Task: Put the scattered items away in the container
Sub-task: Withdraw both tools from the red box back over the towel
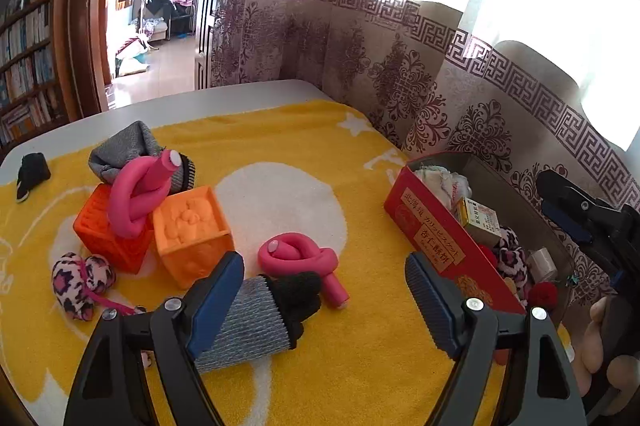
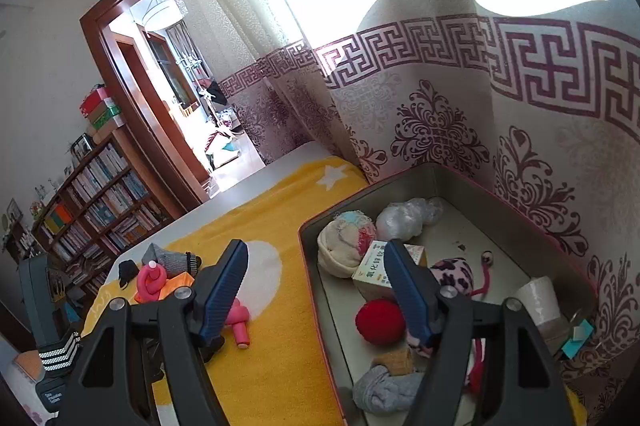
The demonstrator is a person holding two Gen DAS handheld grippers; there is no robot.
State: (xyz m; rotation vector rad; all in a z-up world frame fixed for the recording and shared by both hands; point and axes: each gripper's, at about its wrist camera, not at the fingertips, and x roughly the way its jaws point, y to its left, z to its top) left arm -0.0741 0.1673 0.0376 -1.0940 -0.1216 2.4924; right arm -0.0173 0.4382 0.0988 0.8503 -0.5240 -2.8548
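Observation:
In the left wrist view my left gripper (image 1: 322, 268) is open above a yellow blanket (image 1: 360, 366). A rolled grey-and-black sock (image 1: 264, 318) lies between its fingers, close to the left one and not pinched. Beyond it lie a knotted pink foam curler (image 1: 300, 258), two orange cubes (image 1: 192, 230) with a second pink curler (image 1: 138, 192) on top, a grey sock (image 1: 122, 146), a leopard-print toy (image 1: 80, 282) and a small black item (image 1: 32, 172). The red tin (image 1: 430, 226) stands at the right. My right gripper (image 2: 316, 250) is open above the tin's near rim (image 2: 320, 290), with nothing held.
Inside the tin are a cream sock ball (image 2: 340, 254), a plastic bag (image 2: 404, 218), a medicine box (image 2: 372, 272), a red ball (image 2: 380, 320), a leopard-print toy (image 2: 456, 276), a white cup (image 2: 538, 300) and a grey sock (image 2: 384, 390). A patterned curtain (image 2: 440, 130) hangs right behind the tin.

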